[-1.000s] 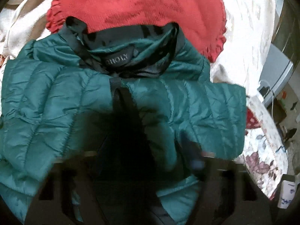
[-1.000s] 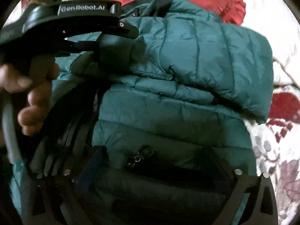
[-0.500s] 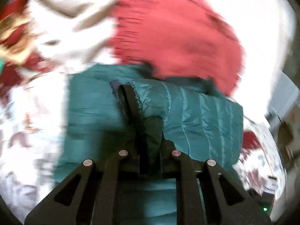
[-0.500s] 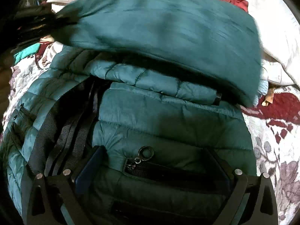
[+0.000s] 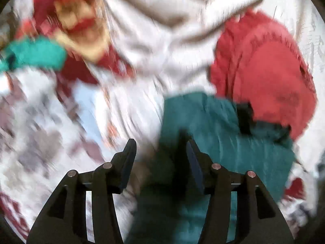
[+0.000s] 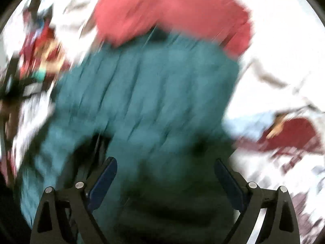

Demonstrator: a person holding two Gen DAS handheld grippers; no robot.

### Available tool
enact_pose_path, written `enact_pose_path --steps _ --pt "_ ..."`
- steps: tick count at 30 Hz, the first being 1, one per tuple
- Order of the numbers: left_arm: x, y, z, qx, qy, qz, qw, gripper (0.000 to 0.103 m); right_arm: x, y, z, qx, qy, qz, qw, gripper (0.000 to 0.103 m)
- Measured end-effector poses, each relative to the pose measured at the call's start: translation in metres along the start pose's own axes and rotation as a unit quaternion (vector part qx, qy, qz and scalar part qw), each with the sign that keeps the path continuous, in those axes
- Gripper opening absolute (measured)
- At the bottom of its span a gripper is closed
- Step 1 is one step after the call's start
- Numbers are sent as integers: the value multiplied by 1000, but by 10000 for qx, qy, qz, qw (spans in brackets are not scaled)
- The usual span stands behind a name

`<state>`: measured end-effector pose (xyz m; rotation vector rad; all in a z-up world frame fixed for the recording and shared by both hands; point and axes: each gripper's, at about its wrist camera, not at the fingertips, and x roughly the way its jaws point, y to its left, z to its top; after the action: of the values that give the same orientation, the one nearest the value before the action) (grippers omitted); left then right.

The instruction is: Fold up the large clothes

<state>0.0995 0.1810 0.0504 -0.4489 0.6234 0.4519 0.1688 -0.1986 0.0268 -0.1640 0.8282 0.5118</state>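
Teal puffer jacket point(image 6: 150, 93) lies part-folded on the floral bedspread point(image 5: 50, 122), beside a red garment point(image 5: 264, 77). Left hand-held gripper point(image 5: 160, 158) opening, empty; right hand-held gripper point(image 6: 164, 174) wide but closing, gripping nothing. Risk: slick padded layers may spring open unrestrained.

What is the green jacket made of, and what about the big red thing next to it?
The green jacket looks like thin, slightly shiny synthetic cloth with padding inside: stitched lines split it into puffy strips. The picture is blurred, so that is a guess. The red thing looks matte and soft, perhaps knitted or woven cloth, with no shine; the blur hides its weave.
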Motion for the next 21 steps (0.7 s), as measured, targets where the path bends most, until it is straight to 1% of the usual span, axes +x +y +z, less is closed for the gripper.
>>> enact_pose_path --steps 1,2,3,4,5,6,7,8,9,10,12,14,16,17,19,21 --pt "-3 -7 1 175 -129 -69 9997 51 -3 -16 16 247 -340 -112 9991 95" --pt "-4 -16 2 334 -220 -162 9991 51 -3 -26 26 419 -553 -143 9975 94" --pt "-3 -30 -1 523 -287 -265 9979 50 -2 -34 36 567 -742 -138 9955 81" --pt "1 -44 -5 758 -261 -379 9961 46 4 -43 49 701 -907 -158 9933 71" --pt "9 -55 -10 923 -227 -380 9948 32 7 -42 57 744 -949 -217 9925 54" --pt "15 -60 -12 996 -155 -318 9944 28 13 -42 65 774 -998 -330 9914 48" --pt "33 -67 -19 1110 107 -198 9936 28 22 -45 72 849 -1093 -393 9896 47" --pt "45 -68 -24 1146 289 -77 9930 28 29 -49 77 919 -1162 -341 9884 44" --pt "56 -67 -26 1177 407 37 9922 28 39 -52 83 991 -1213 -250 9873 44" --pt "71 -66 -31 1263 608 175 9900 28 50 -55 88 1065 -1210 -213 9867 44" --pt "84 -63 -37 1365 658 391 9877 29 68 -60 92 1040 -1188 -168 9873 44" --pt "88 -63 -40 1477 672 479 9856 31 97 -67 94 950 -850 -398 9910 44" --pt "92 -66 -44 1609 656 515 9834 32 129 -82 89 1091 -407 -376 9925 44" --pt "92 -67 -46 1645 642 564 9827 32 136 -89 86 1197 -315 -320 9918 44" --pt "90 -67 -47 1698 603 643 9815 33 140 -98 82 1330 -335 -152 9904 44" --pt "89 -66 -45 1572 616 592 9839 33 135 -97 86 1302 -239 -208 9910 44"
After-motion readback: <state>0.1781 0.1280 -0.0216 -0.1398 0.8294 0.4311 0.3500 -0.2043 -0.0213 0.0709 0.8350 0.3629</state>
